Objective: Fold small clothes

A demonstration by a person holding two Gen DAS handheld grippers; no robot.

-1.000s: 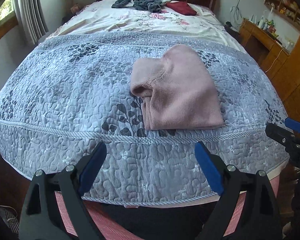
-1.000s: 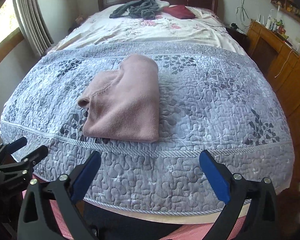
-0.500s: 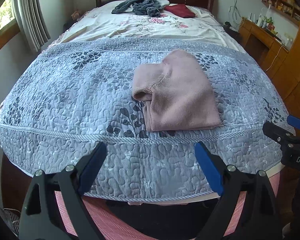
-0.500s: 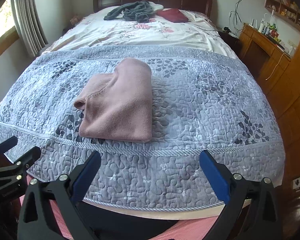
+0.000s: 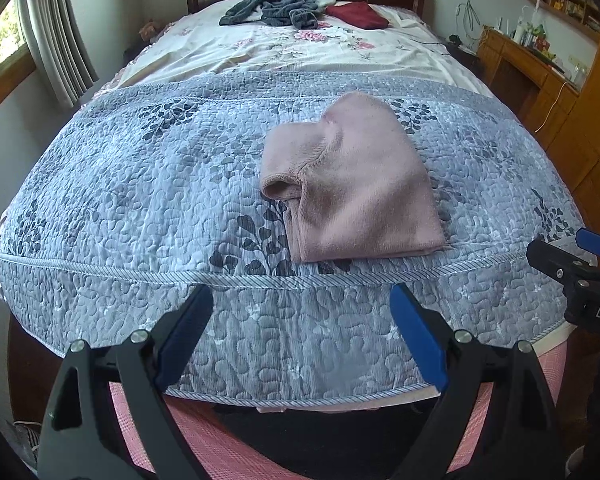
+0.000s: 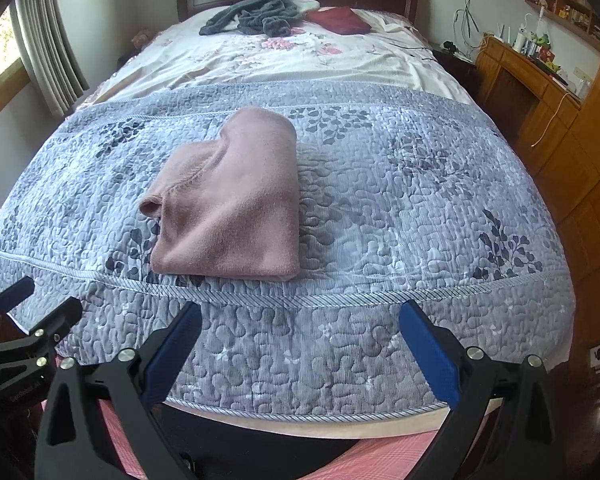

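Pink garment (image 5: 356,184) lies folded on quilt (image 5: 140,184); both jaws spread, empty; right gripper (image 5: 580,276) reads "DA"

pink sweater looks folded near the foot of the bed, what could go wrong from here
The pink sweater lies close to the quilt's corded edge, so a nudge from either open hand-held gripper could slide it off. Its loose rolled sleeve cuff sticks out on the left and may unroll if lifted.
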